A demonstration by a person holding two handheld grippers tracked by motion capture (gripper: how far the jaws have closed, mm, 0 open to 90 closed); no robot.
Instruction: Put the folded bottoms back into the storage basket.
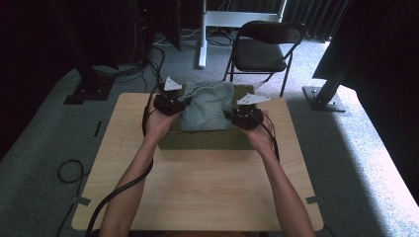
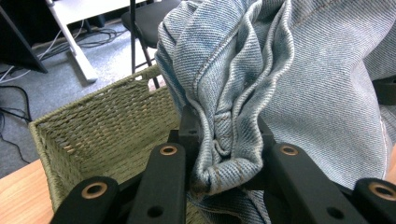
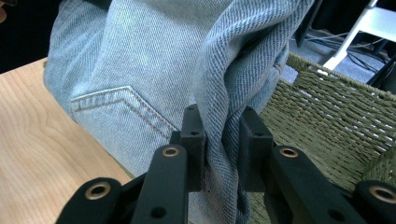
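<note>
- Tabletop: light wood, bare at the near side.
- Left gripper: fingers clamped on a bunched fold of the jeans.
- Right gripper: fingers clamped on the jeans' right edge.
- Jeans: held over the woven basket, draping down its near wall.
- Folding chair: on the carpet beyond.

Stood on grey carpet, a light wooden table. Beyond its far edge, right of centre, a black folding chair, empty, facing the table. Left of the chair, a white desk leg with cables trailing around its foot. On the floor at far left and far right, dark stand bases. Near left, a loop of black cable on the carpet.
</note>
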